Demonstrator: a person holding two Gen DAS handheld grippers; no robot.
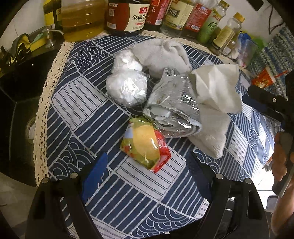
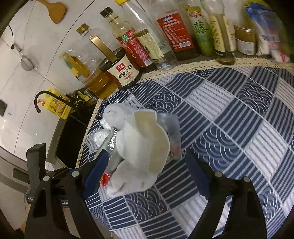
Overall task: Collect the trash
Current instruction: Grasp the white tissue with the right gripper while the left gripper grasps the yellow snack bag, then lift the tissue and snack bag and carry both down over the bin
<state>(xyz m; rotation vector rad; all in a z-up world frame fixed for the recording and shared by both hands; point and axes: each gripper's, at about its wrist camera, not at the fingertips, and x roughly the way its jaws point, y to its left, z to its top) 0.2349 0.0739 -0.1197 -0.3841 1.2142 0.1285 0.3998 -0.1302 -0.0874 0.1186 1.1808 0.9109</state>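
A pile of trash lies on the blue patterned tablecloth (image 1: 77,117): a yellow-green snack packet (image 1: 145,145), a crumpled silver foil wrapper (image 1: 172,108), a white plastic bag bundle (image 1: 126,80), a white tissue (image 1: 216,86) and a grey-white cloth (image 1: 161,53). My left gripper (image 1: 147,165) is open, with the snack packet between its fingertips. My right gripper (image 2: 147,165) is open around the tissue (image 2: 147,143) and cloth (image 2: 132,180); the foil (image 2: 112,143) shows behind. Its finger (image 1: 264,103) shows at the right of the left wrist view.
Several oil and sauce bottles (image 1: 126,16) line the table's far edge, seen also in the right wrist view (image 2: 121,71). A black sink (image 1: 16,103) with a tap (image 2: 44,97) lies left of the table. A red packet (image 1: 264,79) sits at the far right.
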